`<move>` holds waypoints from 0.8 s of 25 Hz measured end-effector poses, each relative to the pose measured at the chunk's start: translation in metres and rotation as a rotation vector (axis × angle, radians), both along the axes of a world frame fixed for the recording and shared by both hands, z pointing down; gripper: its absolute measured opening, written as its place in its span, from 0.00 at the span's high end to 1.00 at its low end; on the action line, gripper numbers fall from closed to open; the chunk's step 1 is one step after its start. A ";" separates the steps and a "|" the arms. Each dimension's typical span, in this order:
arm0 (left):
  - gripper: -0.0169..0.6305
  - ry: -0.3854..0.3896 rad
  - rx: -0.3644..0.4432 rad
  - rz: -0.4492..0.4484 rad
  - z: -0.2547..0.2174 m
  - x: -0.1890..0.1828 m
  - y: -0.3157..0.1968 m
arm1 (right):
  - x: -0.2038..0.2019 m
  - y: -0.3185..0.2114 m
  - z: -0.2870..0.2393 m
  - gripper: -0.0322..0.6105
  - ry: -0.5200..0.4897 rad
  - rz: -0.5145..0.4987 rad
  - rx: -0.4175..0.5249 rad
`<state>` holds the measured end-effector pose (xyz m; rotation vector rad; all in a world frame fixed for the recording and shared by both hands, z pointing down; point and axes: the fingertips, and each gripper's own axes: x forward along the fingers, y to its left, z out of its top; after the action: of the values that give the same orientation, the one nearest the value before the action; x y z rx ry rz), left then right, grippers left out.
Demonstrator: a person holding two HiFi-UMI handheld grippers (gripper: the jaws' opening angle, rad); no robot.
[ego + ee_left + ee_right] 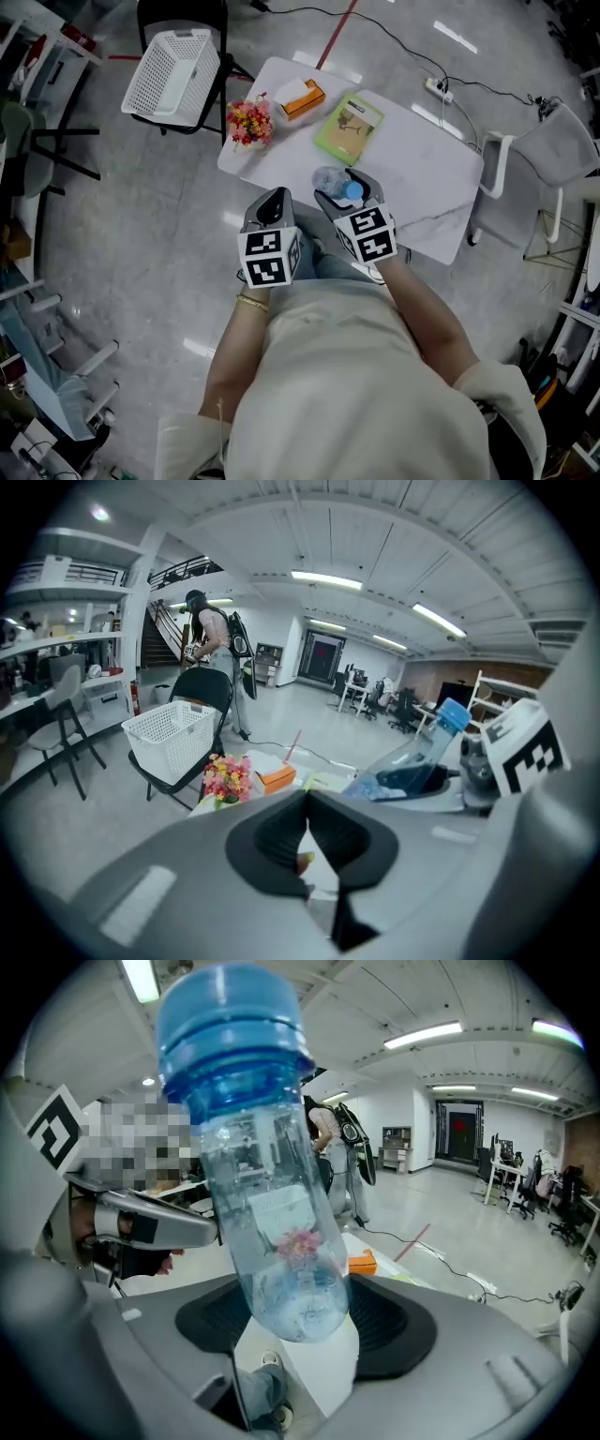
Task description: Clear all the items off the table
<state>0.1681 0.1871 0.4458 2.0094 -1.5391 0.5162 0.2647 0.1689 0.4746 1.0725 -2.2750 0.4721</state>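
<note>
My right gripper (343,185) is shut on a clear plastic bottle (332,179) with a blue cap, held off the table near its front edge. In the right gripper view the bottle (267,1185) stands upright between the dark pads (394,1321), cap at the top. My left gripper (275,200) hangs just left of it, shut and empty; its jaws (307,829) meet with nothing between them. On the white table (427,159) lie a bunch of flowers (249,122), an orange box (302,98) and a green book (349,127).
A white basket (173,70) sits on a black chair left of the table, also in the left gripper view as the basket (173,735). A white chair (553,150) stands at the right. A cable and power strip (439,88) lie on the floor beyond. A person (211,630) stands far back.
</note>
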 end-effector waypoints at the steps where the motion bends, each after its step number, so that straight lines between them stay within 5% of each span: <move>1: 0.96 -0.002 0.006 -0.006 -0.002 -0.001 0.001 | -0.002 0.002 -0.004 0.46 -0.001 -0.012 0.008; 20: 0.96 0.003 0.064 -0.102 -0.036 -0.024 0.020 | -0.031 0.016 -0.055 0.46 -0.038 -0.162 0.079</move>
<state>0.1441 0.2071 0.4096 1.9648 -1.6658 0.4285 0.2334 0.1851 0.4195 0.9141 -2.4084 0.3424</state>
